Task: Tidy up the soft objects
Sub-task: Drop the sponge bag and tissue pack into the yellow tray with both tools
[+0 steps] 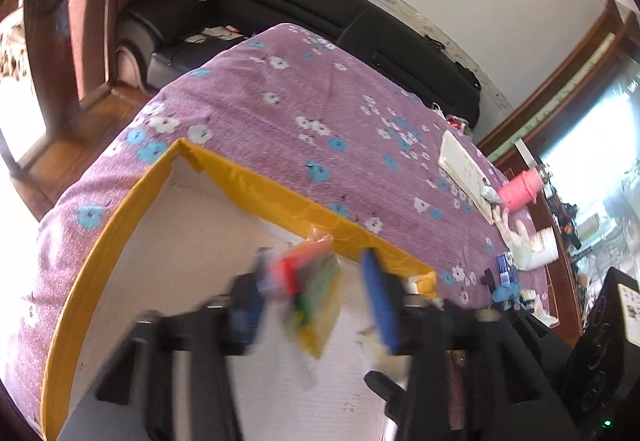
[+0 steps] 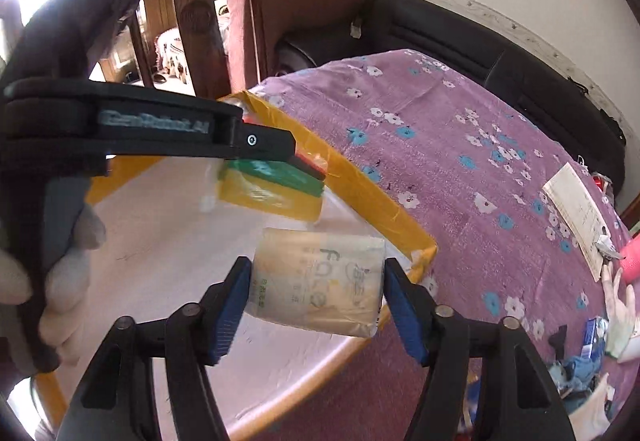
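A cardboard box with a yellow taped rim (image 1: 280,197) (image 2: 360,181) and a white inside lies below both grippers. My left gripper (image 1: 318,299) is open. A clear bag of red, green and yellow sponges (image 1: 312,297) hangs blurred between its blue pads, close to the left pad and clear of the right one. From the right wrist view, the left gripper (image 2: 276,149) reaches in from the left in a gloved hand (image 2: 60,281), the sponge bag (image 2: 276,181) just under its tip. My right gripper (image 2: 318,307) is open, its pads flanking a cream tissue pack (image 2: 316,281) over the box.
A purple flowered cloth (image 1: 280,113) covers the table around the box. On its right side lie a white board (image 1: 464,169), a pink spool (image 1: 520,189), a white cup (image 1: 544,247) and small blue items (image 2: 572,369). A black sofa (image 1: 320,5) stands behind.
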Action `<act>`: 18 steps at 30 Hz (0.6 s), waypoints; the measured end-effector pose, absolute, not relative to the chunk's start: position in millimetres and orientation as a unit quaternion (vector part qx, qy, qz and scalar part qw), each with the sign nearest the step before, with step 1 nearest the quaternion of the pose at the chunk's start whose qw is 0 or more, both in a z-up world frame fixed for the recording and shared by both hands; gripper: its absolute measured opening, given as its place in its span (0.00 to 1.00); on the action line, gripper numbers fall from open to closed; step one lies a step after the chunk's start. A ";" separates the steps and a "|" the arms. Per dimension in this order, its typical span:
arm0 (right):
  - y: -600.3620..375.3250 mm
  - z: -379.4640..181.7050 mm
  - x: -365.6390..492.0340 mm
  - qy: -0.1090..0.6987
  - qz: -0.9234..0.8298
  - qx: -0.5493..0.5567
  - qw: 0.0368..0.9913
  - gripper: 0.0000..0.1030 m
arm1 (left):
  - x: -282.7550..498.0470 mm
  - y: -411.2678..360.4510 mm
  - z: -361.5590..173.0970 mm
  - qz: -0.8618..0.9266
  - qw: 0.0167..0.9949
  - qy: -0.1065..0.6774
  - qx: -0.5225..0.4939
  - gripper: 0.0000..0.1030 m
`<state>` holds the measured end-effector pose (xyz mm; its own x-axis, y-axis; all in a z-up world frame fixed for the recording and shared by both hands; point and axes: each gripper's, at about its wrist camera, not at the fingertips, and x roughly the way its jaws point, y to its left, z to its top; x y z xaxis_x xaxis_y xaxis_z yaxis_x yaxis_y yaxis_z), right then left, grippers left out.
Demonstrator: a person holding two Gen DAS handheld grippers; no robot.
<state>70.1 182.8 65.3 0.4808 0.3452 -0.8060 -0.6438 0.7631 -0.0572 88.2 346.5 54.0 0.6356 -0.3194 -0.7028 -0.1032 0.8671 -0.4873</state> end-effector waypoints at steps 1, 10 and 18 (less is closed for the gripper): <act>183.6 63.1 72.4 0.416 0.289 -0.179 0.844 0.86 | 86.5 349.9 55.4 -0.061 0.870 0.417 -0.257 0.57; 156.5 93.3 68.9 0.375 0.251 -0.153 0.879 0.94 | 54.1 357.7 82.7 -0.039 0.882 0.385 -0.269 0.72; 38.1 134.1 8.9 0.340 0.213 -0.066 0.914 0.95 | 4.7 302.3 100.9 -0.056 0.894 0.385 -0.221 0.79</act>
